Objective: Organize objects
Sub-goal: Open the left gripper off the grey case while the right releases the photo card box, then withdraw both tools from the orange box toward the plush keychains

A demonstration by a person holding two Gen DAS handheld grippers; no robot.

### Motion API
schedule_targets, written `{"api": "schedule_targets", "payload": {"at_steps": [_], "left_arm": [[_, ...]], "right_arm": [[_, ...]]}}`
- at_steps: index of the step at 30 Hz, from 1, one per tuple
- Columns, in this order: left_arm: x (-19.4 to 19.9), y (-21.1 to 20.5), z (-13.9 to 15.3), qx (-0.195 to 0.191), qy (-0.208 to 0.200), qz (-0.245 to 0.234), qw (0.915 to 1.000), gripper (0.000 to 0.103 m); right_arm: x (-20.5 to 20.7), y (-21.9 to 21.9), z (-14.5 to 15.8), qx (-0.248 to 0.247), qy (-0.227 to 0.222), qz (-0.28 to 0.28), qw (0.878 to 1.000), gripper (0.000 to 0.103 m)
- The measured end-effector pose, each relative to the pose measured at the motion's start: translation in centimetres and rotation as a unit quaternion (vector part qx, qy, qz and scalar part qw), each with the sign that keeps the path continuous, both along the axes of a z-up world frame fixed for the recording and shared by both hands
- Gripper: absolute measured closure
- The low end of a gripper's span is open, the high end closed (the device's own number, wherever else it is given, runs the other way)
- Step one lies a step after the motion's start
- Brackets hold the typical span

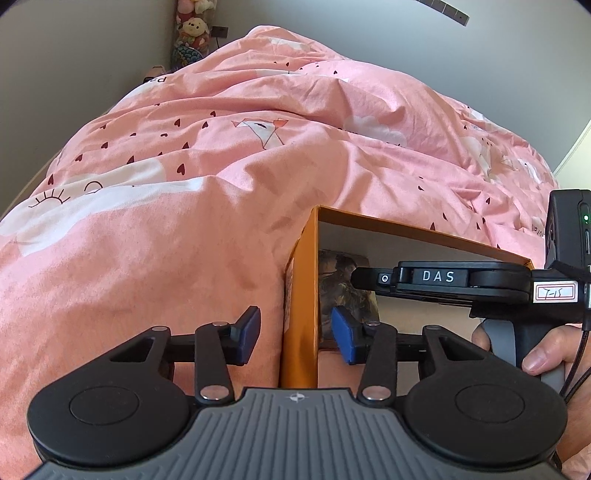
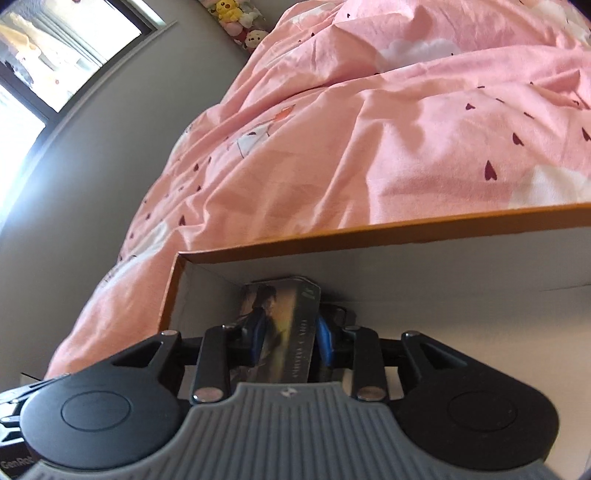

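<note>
The right gripper (image 2: 286,341) has its jaws closed on a case (image 2: 280,325), a slim, flat, printed thing like a disc or book case, held by its two broad faces and already down inside the box (image 2: 369,230). It looks stiff and light, with a glossy cover that could slip; gripping across the flat faces near the middle, as here, seems the surest hold, and an edge grip would likely twist.

The left gripper (image 1: 295,334) has its jaws wide apart, straddling the box's near side wall, one blue pad outside and one inside, neither clearly touching the card. From this view the right gripper (image 1: 373,279) reaches into the box from the right, with the case (image 1: 343,291) standing against the inner corner.

The box is an open orange carton with pale inner walls, thin card that would probably flex if pinched hard. The case is the only content visible; the rest of its floor is hidden.

Beyond lies the pink duvet (image 1: 221,184) on the bed, soft footing that may let the box tip. Farthest off, plush toys (image 1: 192,33) stand stacked in the room's corner.
</note>
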State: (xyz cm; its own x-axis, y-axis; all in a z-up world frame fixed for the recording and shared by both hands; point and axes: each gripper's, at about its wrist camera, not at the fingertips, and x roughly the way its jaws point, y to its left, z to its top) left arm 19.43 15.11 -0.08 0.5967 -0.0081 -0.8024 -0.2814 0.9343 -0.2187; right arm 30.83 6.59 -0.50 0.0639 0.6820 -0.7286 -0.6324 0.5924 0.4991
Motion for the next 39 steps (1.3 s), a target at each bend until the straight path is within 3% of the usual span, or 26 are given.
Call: {"api": "schedule_targets", "payload": {"at_steps": [6, 9, 11, 13, 17, 20, 27, 34, 39], "left_arm": [[-0.9, -0.3, 0.1, -0.009, -0.014, 0.016, 0.9997, 0.057], [-1.3, -0.7, -0.2, -0.008, -0.018, 0.022, 0.9996, 0.067], [-1.6, -1.0, -0.3, -0.009, -0.022, 0.029, 0.9993, 0.069], [-1.9, -1.3, -0.4, -0.001, -0.025, 0.037, 0.9990, 0.070], [-1.9, -1.5, -0.6, -0.005, -0.025, 0.040, 0.9989, 0.074], [-2.0, -1.7, -0.9, -0.019, -0.025, 0.038, 0.9988, 0.076], [-2.1, -1.8, -1.0, -0.032, -0.028, 0.035, 0.9985, 0.079], [-2.5, -1.8, -0.5, -0.032, -0.032, 0.035, 0.9984, 0.079], [-3.4, -2.8, 1.0, -0.001, -0.046, 0.038, 0.9982, 0.076]], "right_arm": [[0.1, -1.2, -0.2, -0.001, 0.013, -0.002, 1.000, 0.062], [0.6, -2.7, 0.1, 0.009, 0.026, -0.025, 0.999, 0.063], [1.2, -3.6, -0.3, 0.010, 0.045, -0.049, 0.998, 0.078], [1.8, -4.2, -0.7, 0.000, 0.055, -0.080, 0.995, 0.082], [1.6, -3.4, -1.9, -0.060, 0.043, -0.078, 0.994, 0.086], [0.7, -2.2, -2.5, -0.073, 0.035, -0.055, 0.995, 0.088], [-1.0, 0.1, -2.2, -0.088, -0.010, -0.023, 0.996, 0.101], [-1.4, 0.2, -1.6, -0.098, -0.031, -0.016, 0.995, 0.099], [-3.0, -1.0, 0.7, -0.098, -0.080, -0.012, 0.992, 0.099]]}}
